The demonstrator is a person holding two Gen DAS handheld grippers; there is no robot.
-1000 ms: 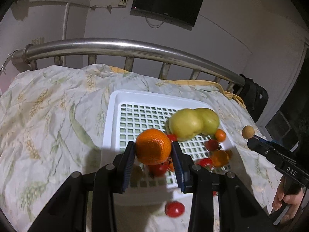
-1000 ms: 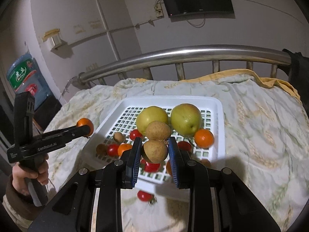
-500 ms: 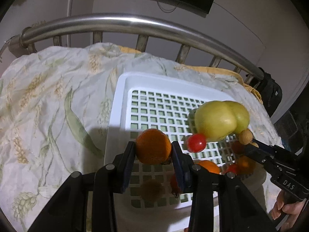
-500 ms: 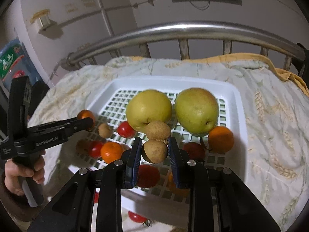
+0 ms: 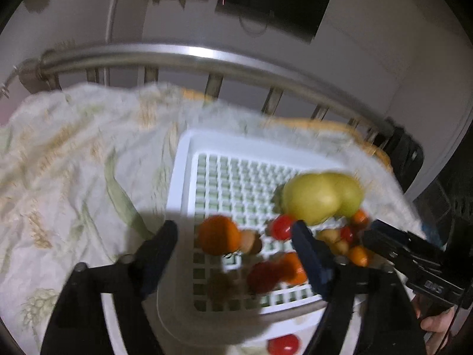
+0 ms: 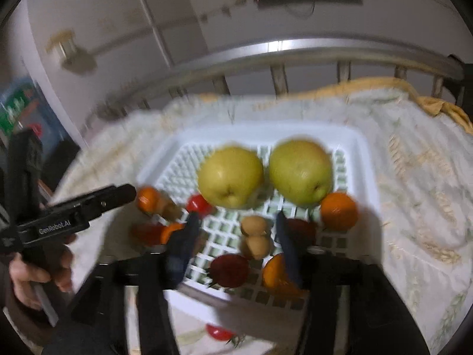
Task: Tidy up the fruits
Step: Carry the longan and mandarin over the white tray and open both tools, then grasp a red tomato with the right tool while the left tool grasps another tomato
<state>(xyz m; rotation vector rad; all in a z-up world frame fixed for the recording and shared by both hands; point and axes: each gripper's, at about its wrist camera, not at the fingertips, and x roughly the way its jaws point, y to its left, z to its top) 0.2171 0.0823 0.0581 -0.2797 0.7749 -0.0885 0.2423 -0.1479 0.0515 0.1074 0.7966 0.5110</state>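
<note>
1. Left wrist view: left tool (image 5: 233, 241) spread wide, gripping nothing; the orange (image 5: 218, 239) sits free between its fingers, in the white basket (image 5: 180, 177).
2. Right wrist view: right tool (image 6: 236, 238) also spread apart, released; the two longans (image 6: 255, 233) lie in the basket between its fingers, touching neither.
3. Two green pears (image 6: 230, 176) rest side by side beyond them.
4. One tomato (image 6: 220, 332) lies outside the basket on the bed sheet (image 6: 414, 162).
</note>
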